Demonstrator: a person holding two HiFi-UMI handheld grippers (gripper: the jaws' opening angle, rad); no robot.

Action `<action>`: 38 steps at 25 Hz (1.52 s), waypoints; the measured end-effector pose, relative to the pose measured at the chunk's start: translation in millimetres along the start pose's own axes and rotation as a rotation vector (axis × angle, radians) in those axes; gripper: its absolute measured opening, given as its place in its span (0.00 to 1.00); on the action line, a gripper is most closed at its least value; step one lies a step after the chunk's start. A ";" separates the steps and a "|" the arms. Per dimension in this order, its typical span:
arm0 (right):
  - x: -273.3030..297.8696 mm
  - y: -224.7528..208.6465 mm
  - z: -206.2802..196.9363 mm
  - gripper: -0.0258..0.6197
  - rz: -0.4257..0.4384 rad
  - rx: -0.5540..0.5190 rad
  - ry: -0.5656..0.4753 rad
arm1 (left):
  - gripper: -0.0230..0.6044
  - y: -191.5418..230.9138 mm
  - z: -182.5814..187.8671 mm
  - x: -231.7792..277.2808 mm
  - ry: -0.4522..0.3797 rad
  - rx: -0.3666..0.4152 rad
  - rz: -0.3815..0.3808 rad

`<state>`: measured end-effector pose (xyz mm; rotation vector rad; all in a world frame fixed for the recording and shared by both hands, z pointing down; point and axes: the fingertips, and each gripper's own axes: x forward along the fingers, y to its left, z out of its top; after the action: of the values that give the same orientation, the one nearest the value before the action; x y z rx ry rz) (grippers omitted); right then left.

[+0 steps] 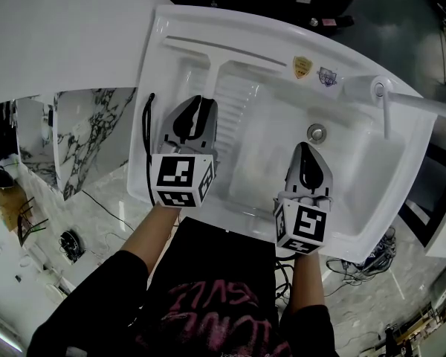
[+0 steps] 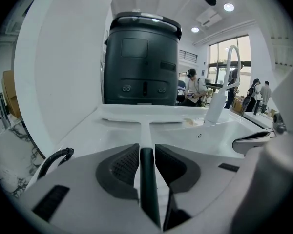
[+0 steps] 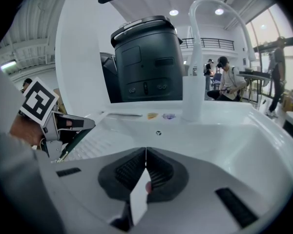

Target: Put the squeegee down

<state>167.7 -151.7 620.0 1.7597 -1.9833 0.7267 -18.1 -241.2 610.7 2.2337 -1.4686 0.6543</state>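
Nearest the person, the left gripper is clamping the dark grip of the squeegee between jaws closed down to a narrow gap. The right gripper is hovering over the basin with its jaws pressed together, gripping nothing.

The squeegee's white shaft is running forward from the left gripper beside the ribbed drainboard. Its blade appears to be lying along the back ledge of the white sink.

With the blade end seemingly already resting, the step probably calls for lowering the handle gently until it is lying flat. The jaws can then spread wide enough to clear the grip before drawing straight back, so the tool is not dragged or tipped into the basin.

Farther right, the basin is holding only its drain; no water is showing. The faucet is standing at the far rim.
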 end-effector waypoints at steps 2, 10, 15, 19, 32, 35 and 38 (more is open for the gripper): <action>0.0 0.0 0.8 0.07 0.000 -0.005 -0.003 | 0.17 -0.7 1.8 -1.8 -0.007 0.008 -0.002; -9.1 9.5 12.2 0.07 0.011 0.000 -0.032 | 0.17 5.3 12.3 -23.4 -0.034 0.016 0.014; -14.8 19.2 24.1 0.07 0.016 -0.012 -0.057 | 0.17 9.3 16.7 -36.4 -0.044 0.015 0.019; -19.3 27.0 32.1 0.07 0.023 -0.022 -0.076 | 0.16 9.5 20.8 -46.4 -0.058 0.023 0.013; -47.2 45.8 81.7 0.07 0.000 -0.043 -0.180 | 0.05 21.6 51.1 -81.8 -0.112 0.026 0.020; -57.0 50.3 95.8 0.07 -0.003 -0.059 -0.209 | 0.05 22.0 57.9 -89.5 -0.126 0.021 0.012; -67.3 52.3 109.8 0.07 -0.010 -0.074 -0.235 | 0.05 20.3 66.5 -97.8 -0.146 0.016 0.000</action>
<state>130.4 -161.9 486.4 1.8824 -2.1187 0.4536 -59.1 -212.9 501.5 2.3371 -1.5361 0.5139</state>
